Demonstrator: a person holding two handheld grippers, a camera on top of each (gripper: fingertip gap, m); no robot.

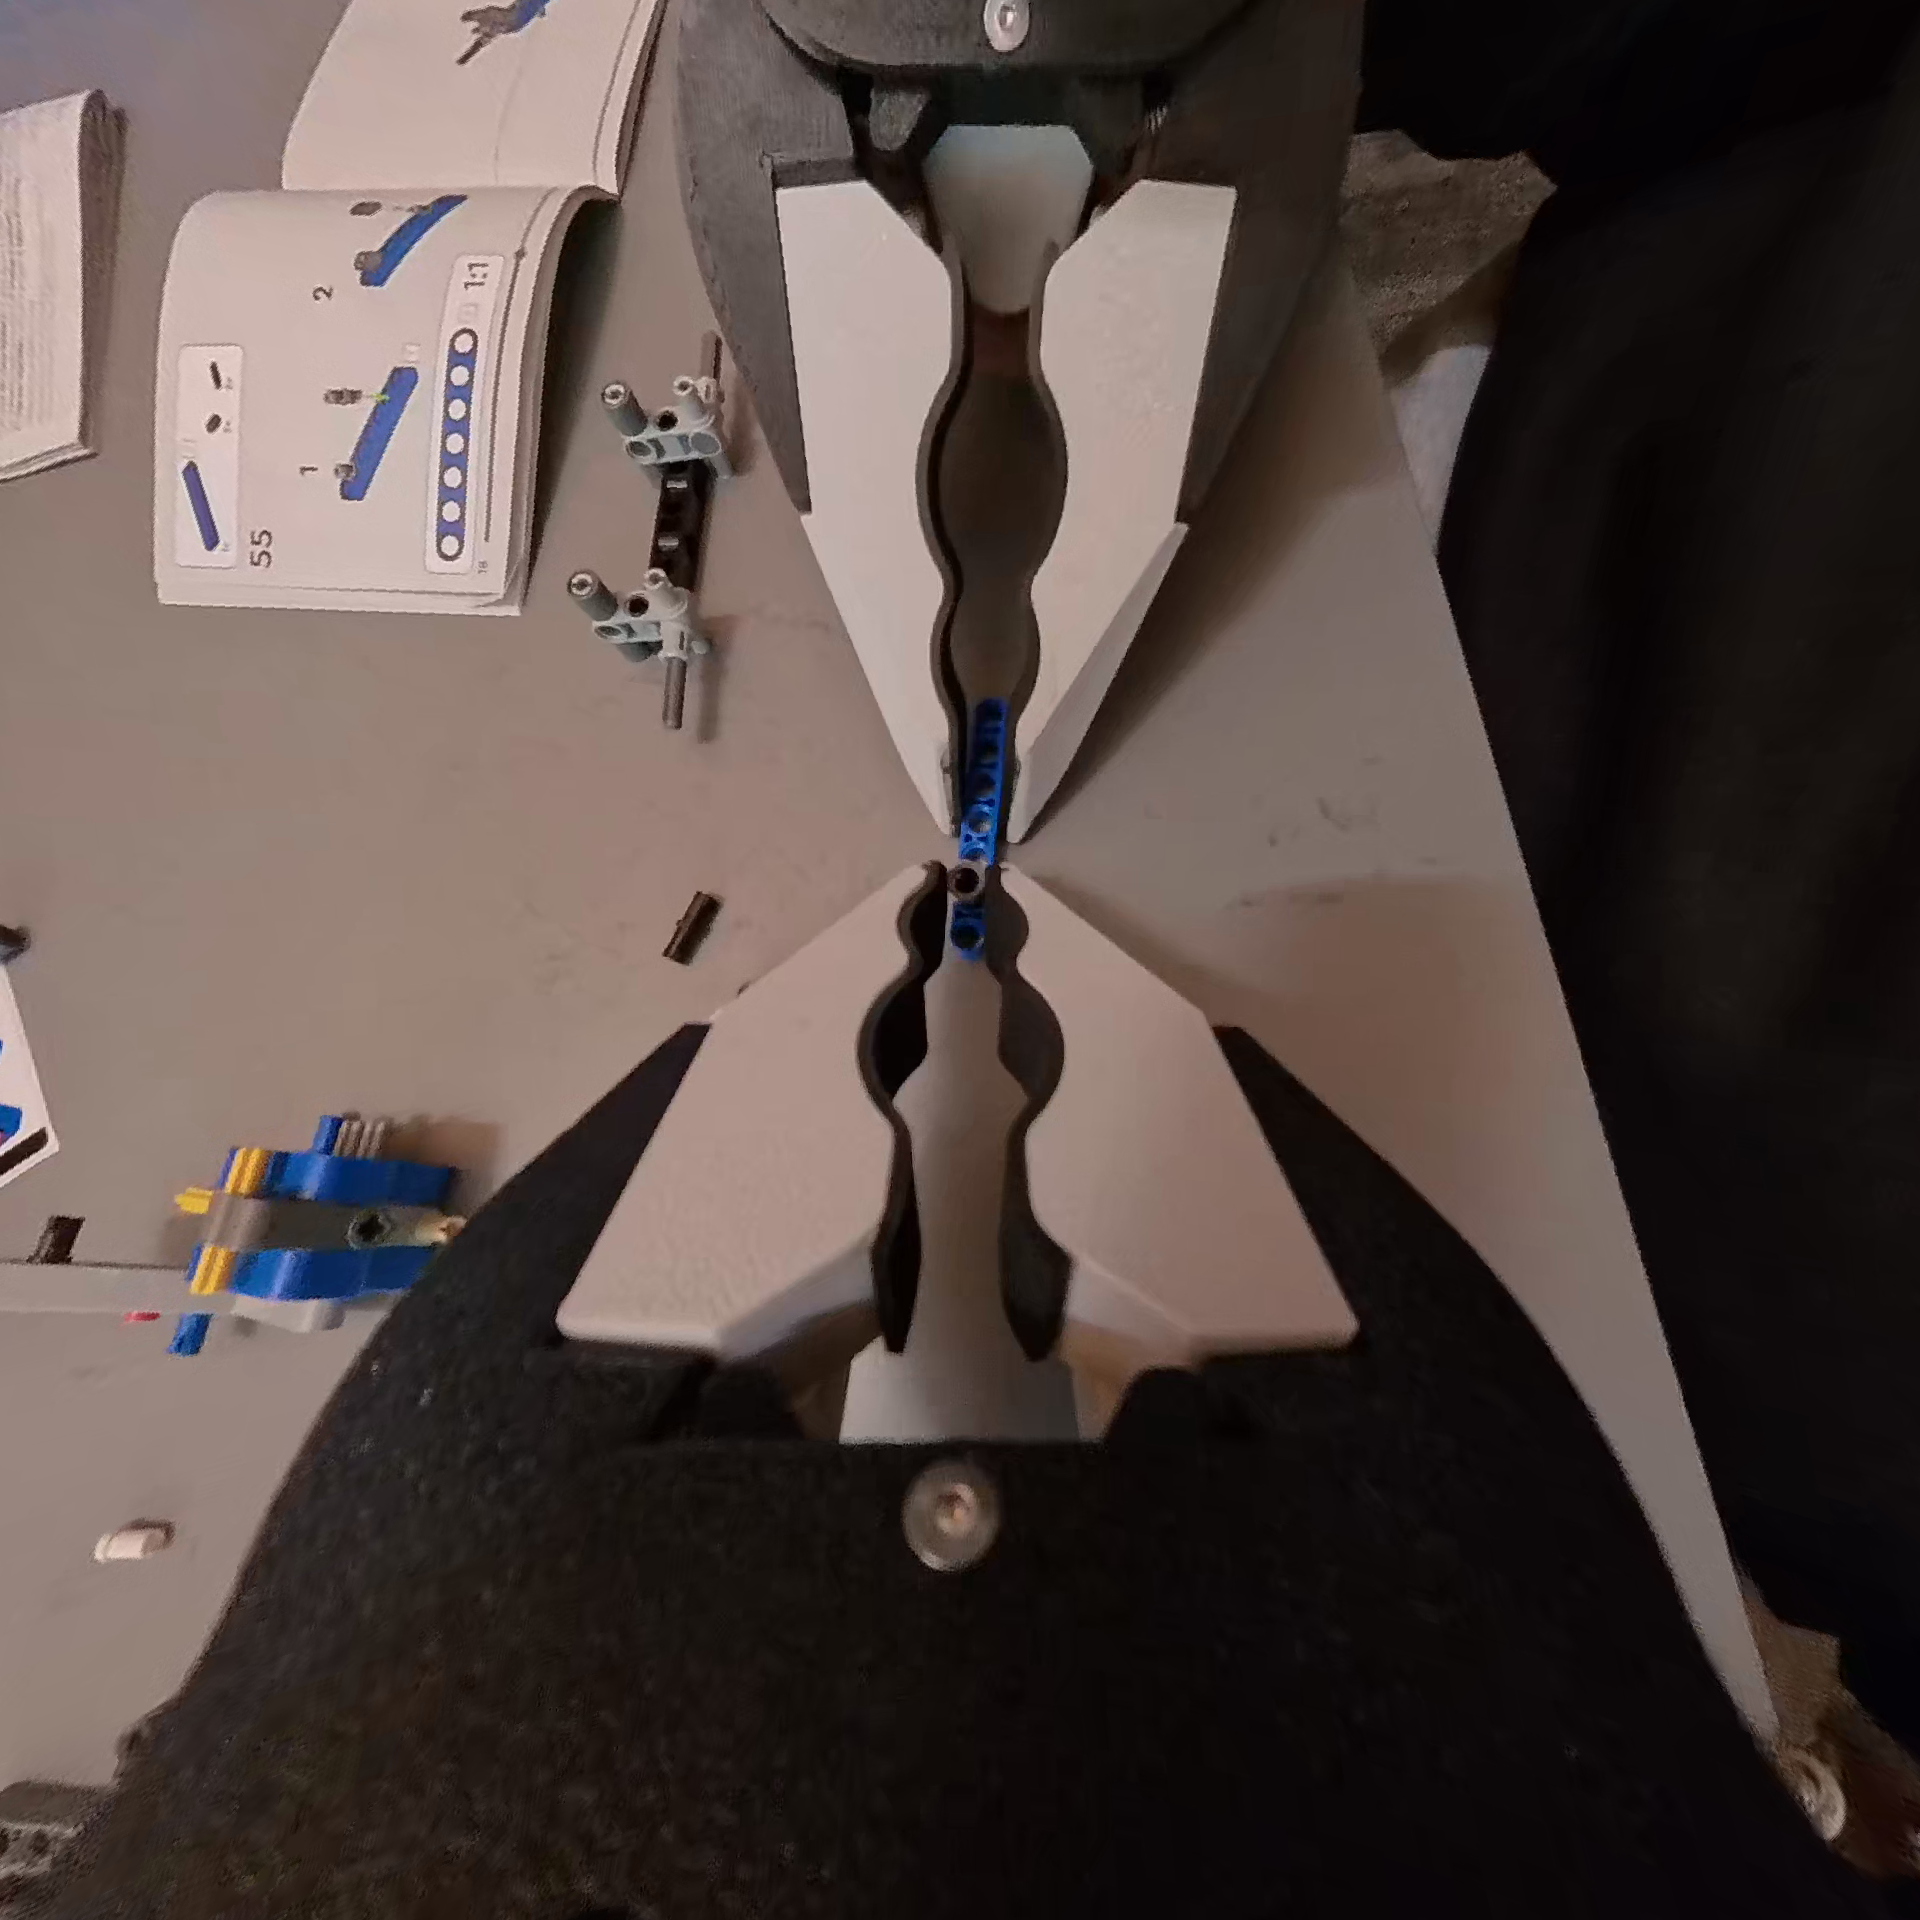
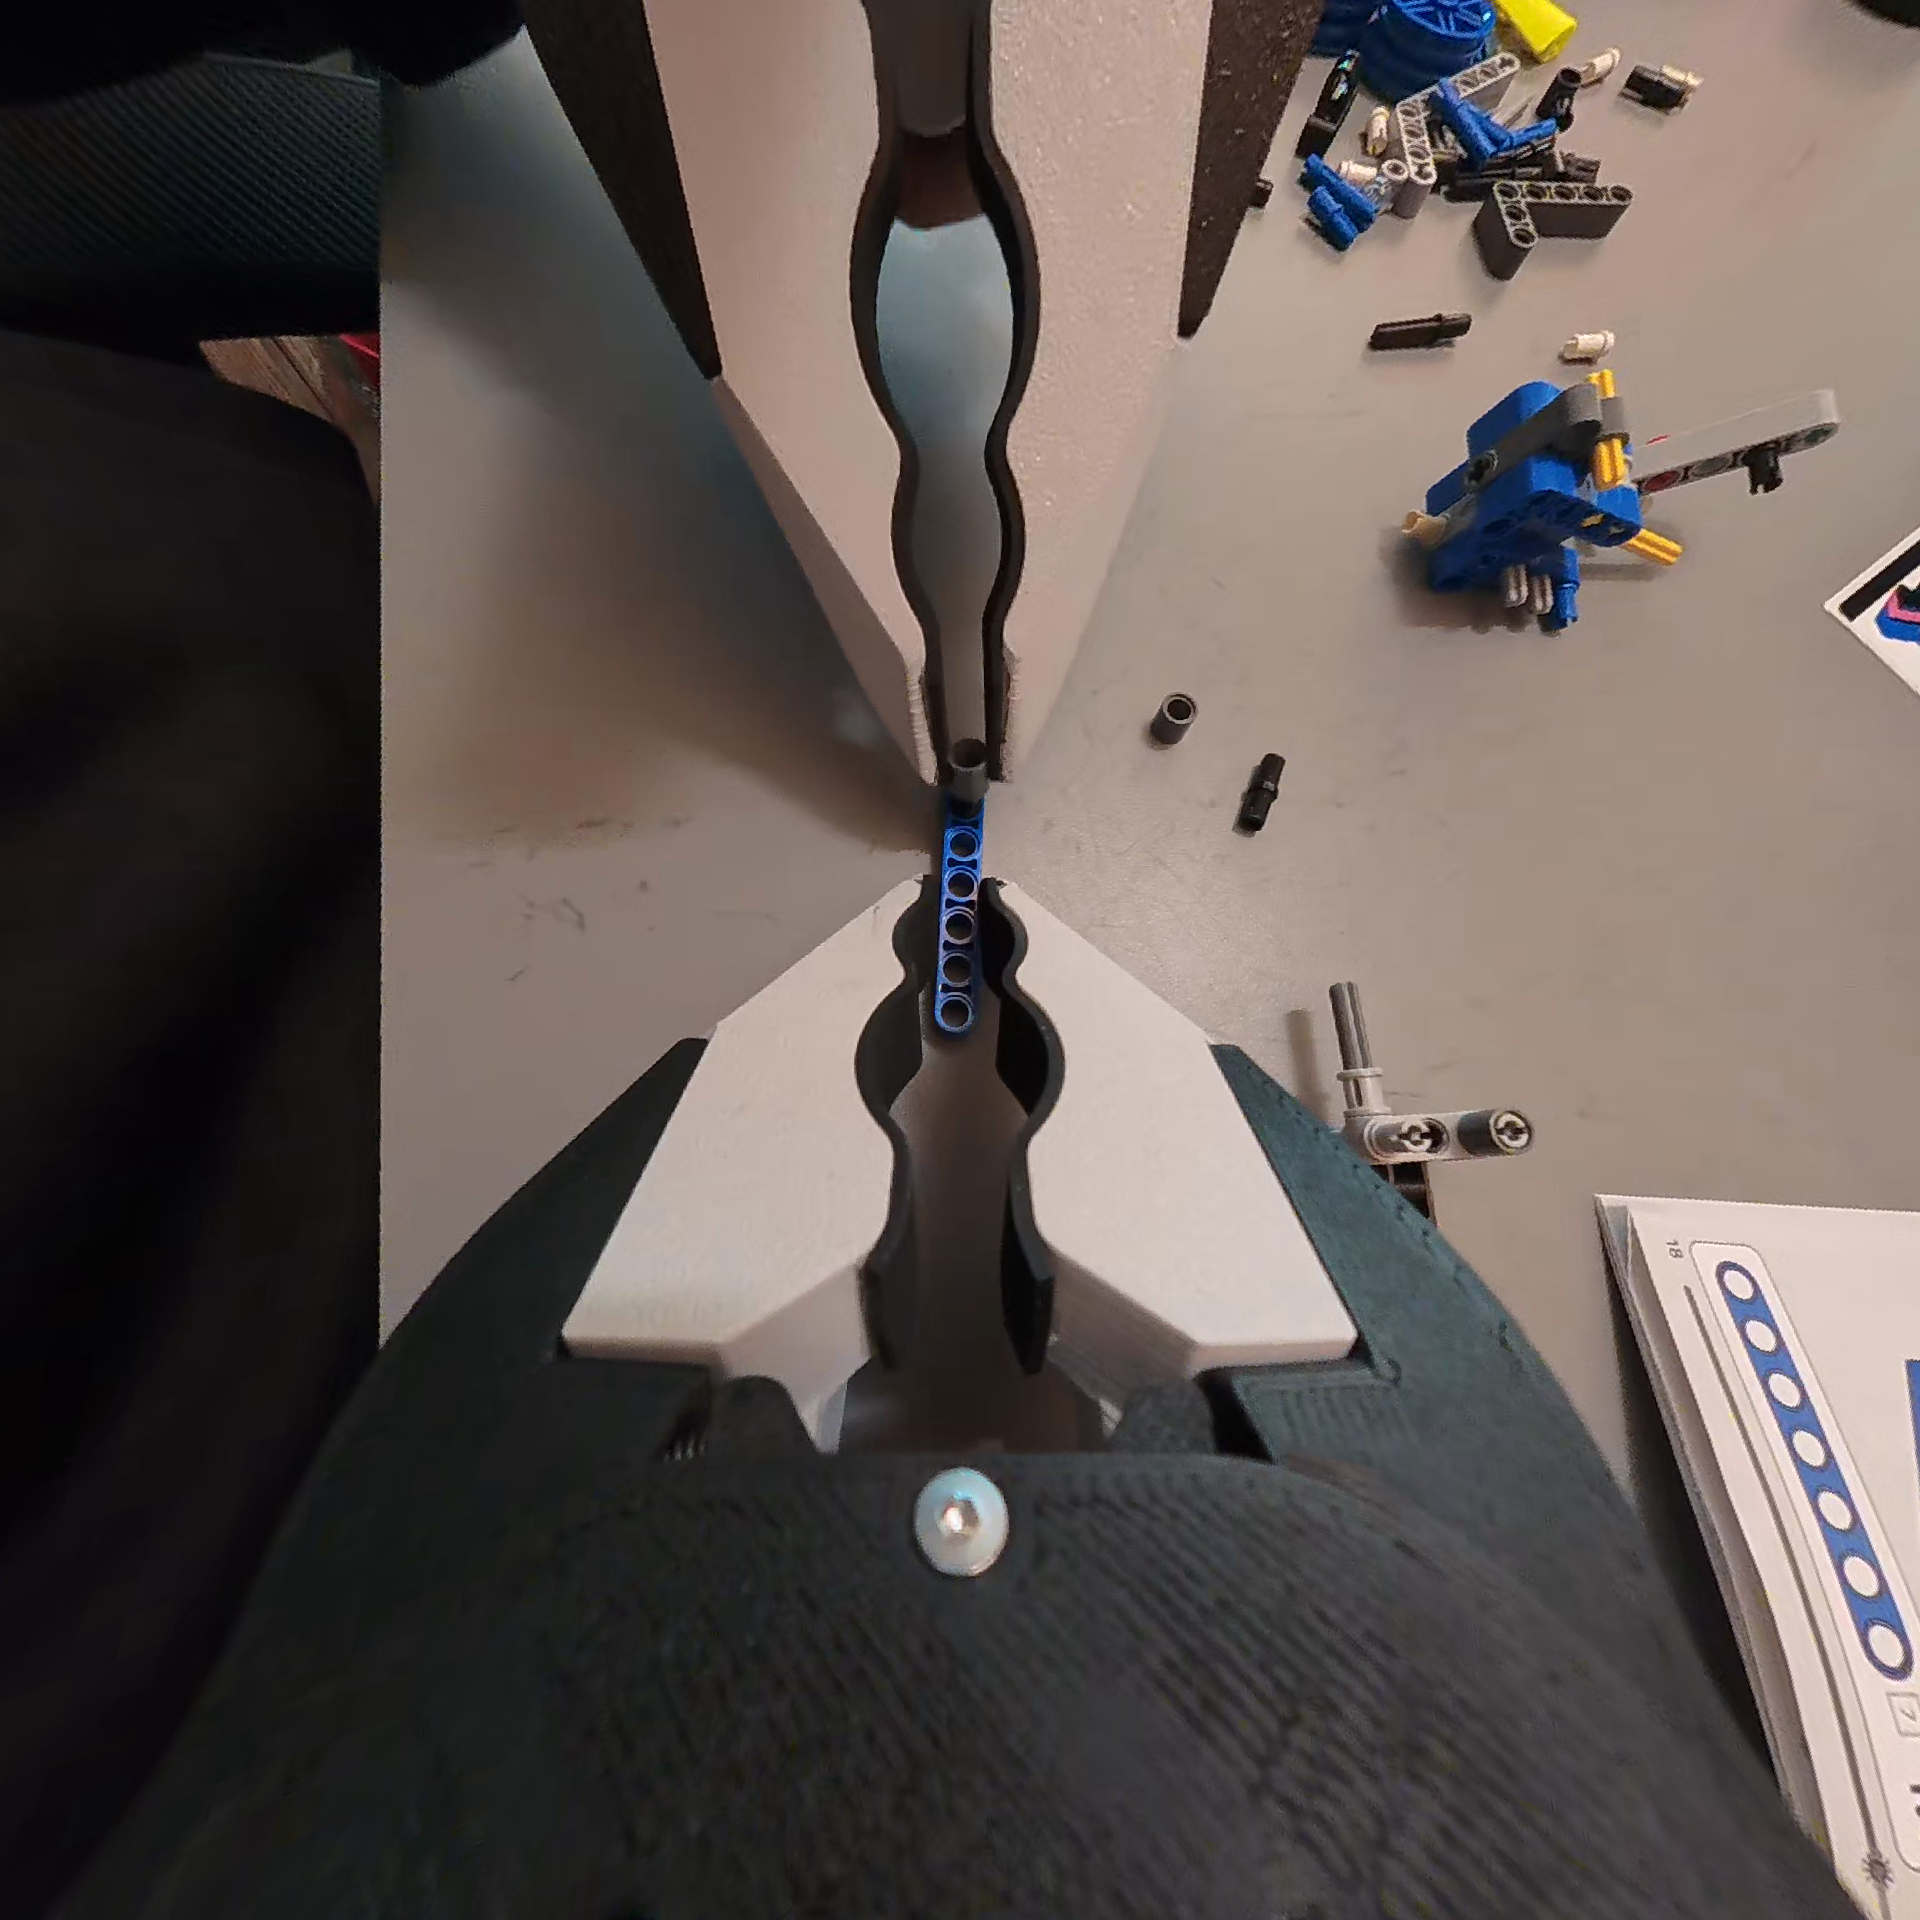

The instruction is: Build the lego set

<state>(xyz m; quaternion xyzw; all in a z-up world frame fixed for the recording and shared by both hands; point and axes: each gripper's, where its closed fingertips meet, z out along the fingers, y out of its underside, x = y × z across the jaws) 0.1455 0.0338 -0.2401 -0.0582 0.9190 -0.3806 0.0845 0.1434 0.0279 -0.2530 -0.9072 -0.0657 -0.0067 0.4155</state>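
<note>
The two grippers meet tip to tip above the grey table [image 1: 416, 831]. My right gripper [image 2: 958, 896] is shut on a thin blue beam with holes [image 2: 956, 935], which also shows in the left wrist view [image 1: 982, 800]. My left gripper [image 1: 964, 878] is shut on a small dark grey bush [image 1: 966, 881] and holds it at the free end of the beam. In the right wrist view the left gripper [image 2: 971, 771] comes from the top with the bush [image 2: 970, 779] touching the beam's end. In the left wrist view the right gripper [image 1: 987, 826] comes from the top.
An open instruction booklet [image 1: 353, 395] lies beside a grey and black subassembly [image 1: 665, 509]. A blue, yellow and grey assembly [image 2: 1527, 488] lies near a pile of loose parts [image 2: 1455, 135]. A spare grey bush [image 2: 1174, 719] and a black pin [image 2: 1260, 792] lie near the tips. The grippers are tip to tip, or close to it.
</note>
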